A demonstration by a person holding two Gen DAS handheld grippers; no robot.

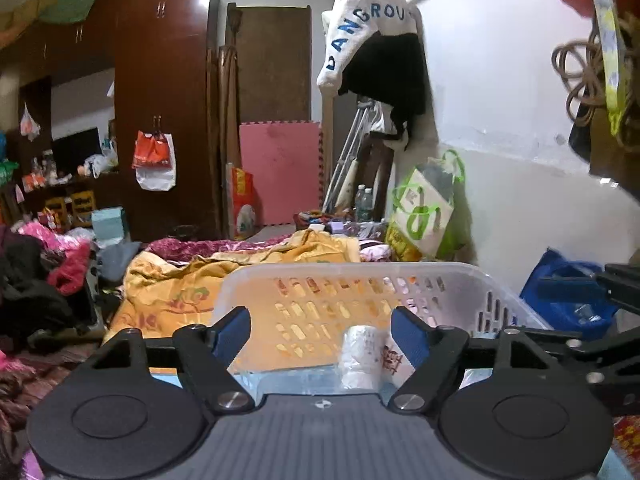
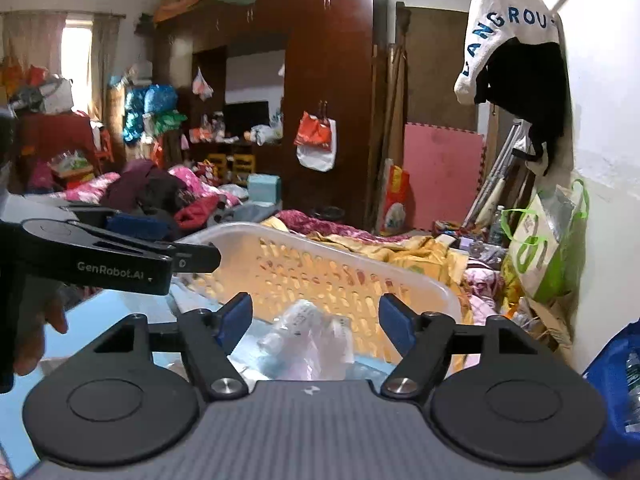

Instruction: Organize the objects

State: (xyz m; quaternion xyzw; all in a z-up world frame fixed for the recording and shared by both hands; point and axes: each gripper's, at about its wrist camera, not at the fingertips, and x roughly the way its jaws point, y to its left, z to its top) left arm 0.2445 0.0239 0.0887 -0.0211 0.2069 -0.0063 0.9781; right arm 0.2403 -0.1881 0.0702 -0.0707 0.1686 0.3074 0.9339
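Note:
A translucent white perforated basket (image 1: pixel 472 276) stands right ahead of both grippers on a light-blue surface (image 2: pixel 120 320). Inside it, the left wrist view shows a white wrapped roll (image 1: pixel 360 356) and a slip with red print (image 1: pixel 394 360). The right wrist view shows crumpled clear plastic packets (image 2: pixel 308 332) in the same basket (image 2: pixel 436 292). My left gripper (image 1: pixel 320 316) is open over the basket's near rim, with nothing between its blue pads. My right gripper (image 2: pixel 315 304) is open too and grips nothing. From the right wrist view a left gripper finger (image 2: pixel 192 259) reaches in from the left, held by a hand (image 2: pixel 36 340).
A yellow-orange cloth (image 1: pixel 180 284) lies on the bed behind the basket. A green-and-white bag (image 1: pixel 428 208) hangs at the wall, a blue bag (image 1: pixel 560 288) sits to the right. Piled clothes (image 1: pixel 44 276) lie at the left, a dark wardrobe (image 1: pixel 164 92) stands behind.

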